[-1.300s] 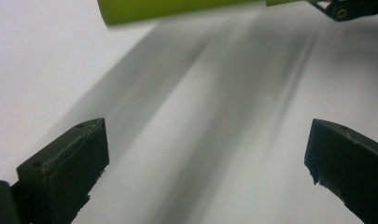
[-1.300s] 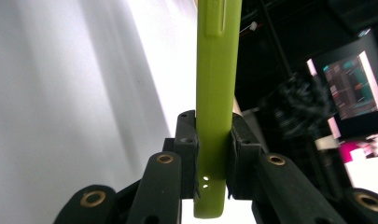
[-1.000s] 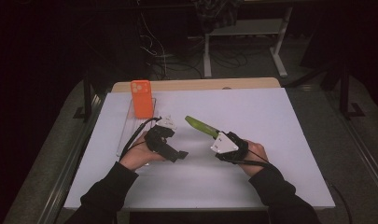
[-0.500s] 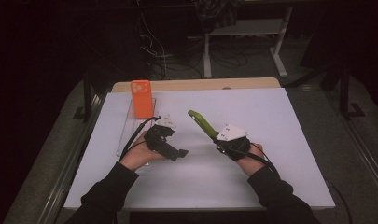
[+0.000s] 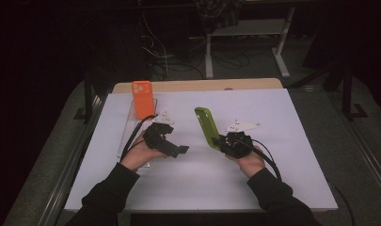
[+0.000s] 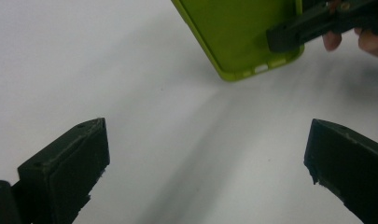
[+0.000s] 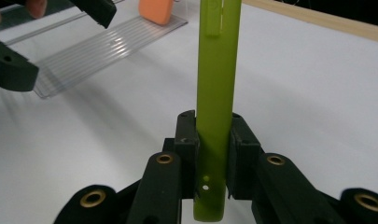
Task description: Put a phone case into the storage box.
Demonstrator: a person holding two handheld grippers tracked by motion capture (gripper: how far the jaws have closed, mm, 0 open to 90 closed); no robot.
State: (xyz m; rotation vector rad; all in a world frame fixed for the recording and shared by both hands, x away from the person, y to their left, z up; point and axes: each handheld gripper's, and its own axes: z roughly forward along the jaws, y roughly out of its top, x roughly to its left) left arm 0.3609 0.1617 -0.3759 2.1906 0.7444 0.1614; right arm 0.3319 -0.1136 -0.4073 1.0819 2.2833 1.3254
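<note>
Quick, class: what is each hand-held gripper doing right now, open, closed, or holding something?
Left hand-held gripper: open, jaws wide apart, holding nothing.
Right hand-held gripper: closed on the green phone case.

Green phone case (image 6: 245,39): upper part cut off by top edge of left gripper view, one corner covered by a black jaw of the right gripper (image 6: 289,36). Lower end sunk between the clamped jaws in right gripper view, top cropped there by the frame.

Orange phone case (image 7: 156,10): cropped at top edge of right gripper view, only bottom end visible.

Left gripper (image 6: 205,163): jaw bases cut off by bottom edge.

Clear ribbed tray (image 5: 131,123): near end hidden under left hand (image 5: 140,154) in high view.

Beyond the white table (image 5: 291,155): dark background, cables and frame legs too dim to identify.
</note>
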